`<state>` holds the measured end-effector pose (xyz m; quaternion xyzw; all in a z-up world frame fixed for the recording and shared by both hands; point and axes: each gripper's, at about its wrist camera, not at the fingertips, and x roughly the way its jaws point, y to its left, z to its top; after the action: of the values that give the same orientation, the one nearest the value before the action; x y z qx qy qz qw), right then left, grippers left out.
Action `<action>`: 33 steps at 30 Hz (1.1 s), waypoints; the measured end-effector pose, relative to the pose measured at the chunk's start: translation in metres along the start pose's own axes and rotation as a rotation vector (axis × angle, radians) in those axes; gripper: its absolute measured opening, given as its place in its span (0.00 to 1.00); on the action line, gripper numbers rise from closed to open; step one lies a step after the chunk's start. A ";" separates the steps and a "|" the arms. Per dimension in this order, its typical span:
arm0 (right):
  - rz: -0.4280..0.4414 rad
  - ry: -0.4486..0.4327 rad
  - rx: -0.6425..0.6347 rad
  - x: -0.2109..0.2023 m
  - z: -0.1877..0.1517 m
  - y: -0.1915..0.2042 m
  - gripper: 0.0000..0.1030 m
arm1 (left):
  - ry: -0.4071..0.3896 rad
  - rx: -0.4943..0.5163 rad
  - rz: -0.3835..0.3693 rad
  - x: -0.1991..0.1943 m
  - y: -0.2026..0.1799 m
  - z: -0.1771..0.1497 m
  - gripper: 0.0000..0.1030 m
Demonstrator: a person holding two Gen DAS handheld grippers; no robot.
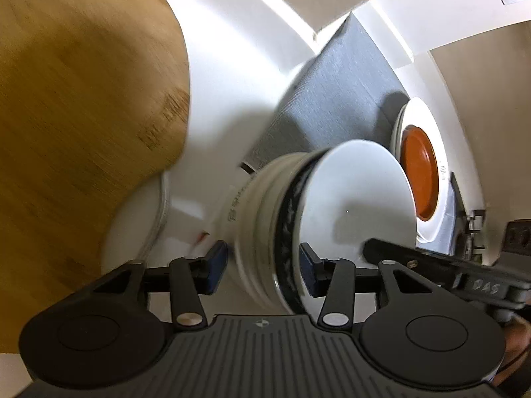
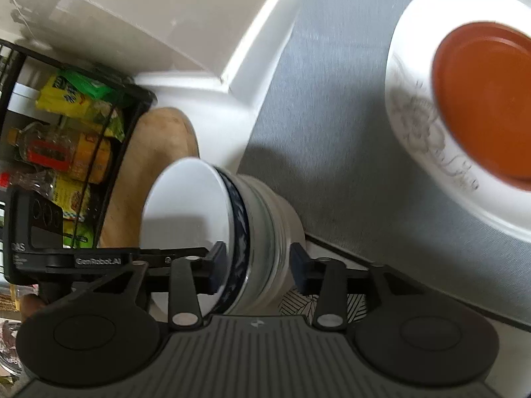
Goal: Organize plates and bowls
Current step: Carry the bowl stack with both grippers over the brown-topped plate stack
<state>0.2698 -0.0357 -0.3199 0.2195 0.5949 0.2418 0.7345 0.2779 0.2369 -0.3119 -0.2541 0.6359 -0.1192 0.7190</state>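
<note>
A stack of nested bowls (image 1: 348, 199), a white bowl with a blue patterned band on top of cream ribbed ones, fills the middle of both wrist views. In the left wrist view my left gripper (image 1: 262, 267) straddles the stack's near rim, one blue pad inside the top bowl and one outside, with slight gaps; it is open. In the right wrist view the bowls (image 2: 186, 205) sit the same way between the pads of my right gripper (image 2: 257, 268), also open. Beyond them an orange plate (image 2: 491, 99) lies on a white patterned plate (image 2: 415, 126).
The plates lie on a grey mat (image 2: 332, 99) inside a white shelf or drawer. A round wooden board (image 1: 83, 116) leans at the left, with a white round object (image 1: 132, 225) below it. A black wire rack (image 2: 66, 132) holds bottles and packets.
</note>
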 end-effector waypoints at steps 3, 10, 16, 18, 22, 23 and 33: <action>0.014 0.019 0.028 0.016 -0.003 -0.004 0.56 | -0.005 0.016 -0.005 0.004 0.001 -0.003 0.60; -0.002 -0.013 0.042 0.024 -0.007 -0.006 0.47 | -0.011 0.043 0.008 -0.002 -0.004 -0.007 0.49; -0.022 -0.027 -0.017 0.011 -0.005 -0.002 0.40 | -0.001 0.076 0.041 -0.001 -0.022 -0.007 0.48; -0.028 -0.049 -0.005 0.007 -0.004 -0.005 0.40 | 0.014 0.072 0.037 0.004 -0.027 -0.006 0.47; -0.036 -0.069 0.001 0.001 0.000 -0.008 0.40 | 0.038 0.075 0.046 0.010 -0.037 -0.007 0.47; -0.040 -0.070 -0.005 -0.002 0.000 -0.008 0.40 | 0.043 0.072 0.050 0.012 -0.039 -0.007 0.47; -0.058 -0.106 0.028 -0.030 -0.010 -0.021 0.39 | 0.069 0.122 0.067 0.025 -0.073 -0.006 0.48</action>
<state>0.2570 -0.0701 -0.3115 0.2249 0.5645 0.2001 0.7686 0.2875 0.1621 -0.2958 -0.1840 0.6599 -0.1424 0.7144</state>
